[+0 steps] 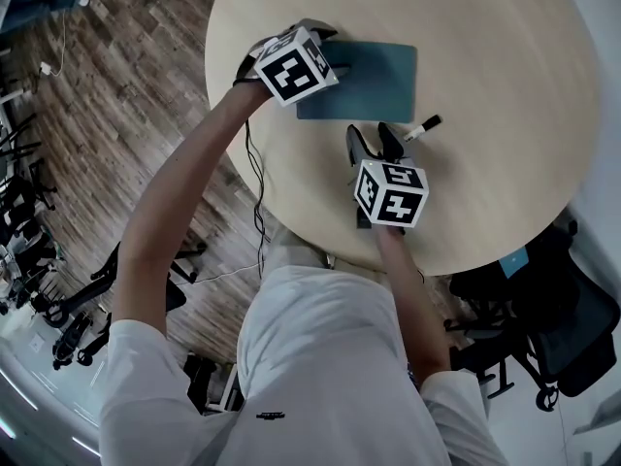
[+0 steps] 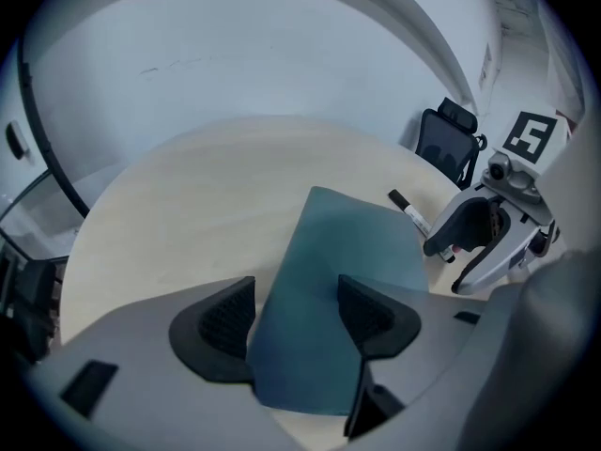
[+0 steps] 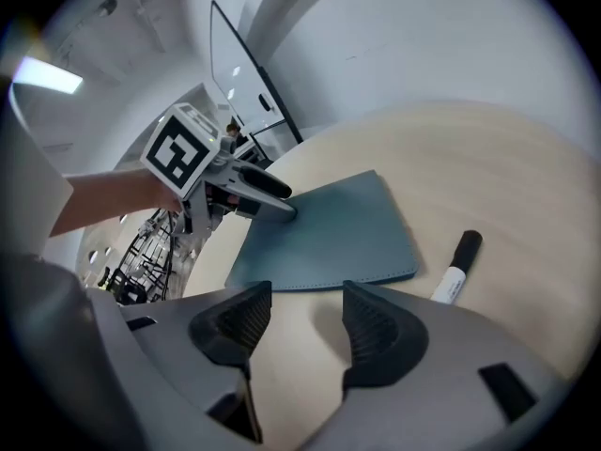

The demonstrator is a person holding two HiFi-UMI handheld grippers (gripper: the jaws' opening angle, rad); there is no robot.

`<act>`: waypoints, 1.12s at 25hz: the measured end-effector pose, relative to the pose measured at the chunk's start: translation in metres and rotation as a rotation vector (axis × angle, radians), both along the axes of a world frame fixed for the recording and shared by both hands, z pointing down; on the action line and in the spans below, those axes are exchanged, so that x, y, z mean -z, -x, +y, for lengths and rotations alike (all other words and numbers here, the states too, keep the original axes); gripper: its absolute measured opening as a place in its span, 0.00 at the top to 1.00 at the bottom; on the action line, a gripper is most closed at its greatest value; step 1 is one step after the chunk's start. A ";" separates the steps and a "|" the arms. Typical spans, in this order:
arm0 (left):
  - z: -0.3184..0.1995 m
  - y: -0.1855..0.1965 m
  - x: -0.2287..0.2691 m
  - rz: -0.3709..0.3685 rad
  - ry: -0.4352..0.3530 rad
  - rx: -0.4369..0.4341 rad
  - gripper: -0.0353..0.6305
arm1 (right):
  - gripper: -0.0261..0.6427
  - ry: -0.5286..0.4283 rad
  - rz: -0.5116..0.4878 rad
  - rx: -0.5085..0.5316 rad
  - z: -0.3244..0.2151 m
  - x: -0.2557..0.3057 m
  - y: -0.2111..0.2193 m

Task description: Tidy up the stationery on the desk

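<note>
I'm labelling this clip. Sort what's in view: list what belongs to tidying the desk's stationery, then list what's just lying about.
Belongs to the job:
- blue pad, flat on the desk
- marker, beside the pad
- left gripper, open, at the pad
- right gripper, open, empty

Just lying about:
- black office chair
- wooden floor

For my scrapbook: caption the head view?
Left gripper and right gripper, open, by a teal pad and marker on a round table.
</note>
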State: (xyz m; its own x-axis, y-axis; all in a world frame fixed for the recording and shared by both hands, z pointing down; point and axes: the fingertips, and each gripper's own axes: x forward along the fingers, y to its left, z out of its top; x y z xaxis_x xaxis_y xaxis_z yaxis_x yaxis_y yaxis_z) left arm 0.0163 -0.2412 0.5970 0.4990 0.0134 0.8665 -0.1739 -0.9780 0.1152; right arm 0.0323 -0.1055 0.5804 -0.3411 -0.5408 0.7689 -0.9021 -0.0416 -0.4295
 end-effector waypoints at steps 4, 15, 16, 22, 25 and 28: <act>0.003 0.001 0.000 -0.013 0.048 0.032 0.55 | 0.62 0.041 -0.042 -0.030 -0.001 -0.006 -0.005; 0.016 0.011 0.003 -0.037 0.060 0.085 0.56 | 0.61 0.023 0.019 -0.028 -0.003 -0.001 -0.016; 0.019 0.013 0.002 -0.037 0.063 0.093 0.56 | 0.61 0.019 0.025 -0.025 -0.003 -0.001 -0.019; 0.039 0.020 0.001 -0.027 0.062 0.139 0.56 | 0.61 -0.003 0.063 0.007 -0.003 0.002 -0.032; 0.051 0.022 0.000 -0.026 0.073 0.148 0.56 | 0.61 -0.015 0.079 0.033 0.000 0.003 -0.038; 0.065 0.025 0.000 -0.031 0.085 0.151 0.56 | 0.61 -0.014 0.099 0.055 0.000 0.002 -0.044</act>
